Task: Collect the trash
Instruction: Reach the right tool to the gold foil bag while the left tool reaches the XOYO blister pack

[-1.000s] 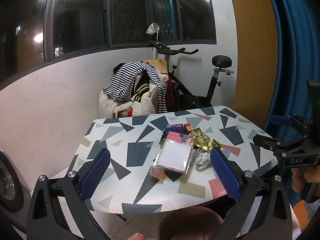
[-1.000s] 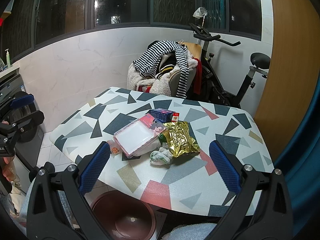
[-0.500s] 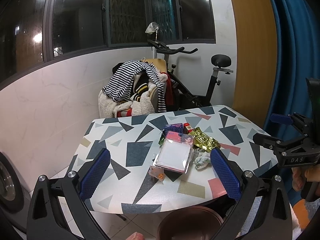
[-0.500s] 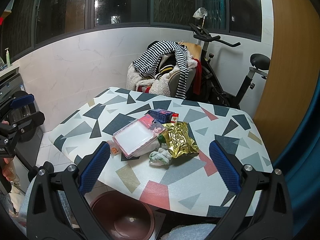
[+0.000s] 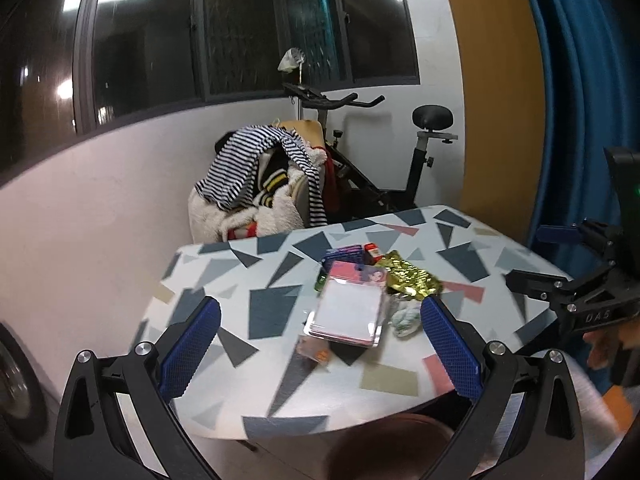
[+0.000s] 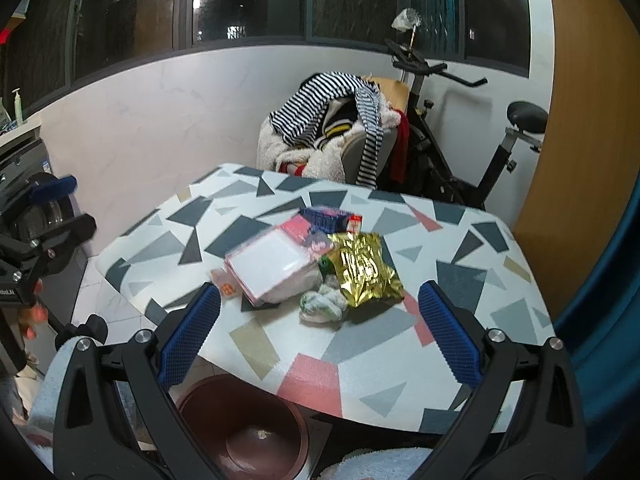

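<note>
Centrally, crinkled gold foil pouch [image 6: 362, 274], flat clear pack [image 6: 270, 266] (blurred, perhaps plastic), both ribbed claws wide.

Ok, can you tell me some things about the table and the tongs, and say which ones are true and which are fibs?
1. The gold foil bag lies on the patterned table. True.
2. The right tongs are squeezing the gold foil bag. False: they are open, holding nothing, and short of the pile.
3. A brown bin sits on the floor below the table's near edge. True.
4. The left tongs are shut. False: they are wide open and empty.
5. The clear pink-edged packet lies in the brown bin. False: it is on the table, left of the gold foil bag.
</note>
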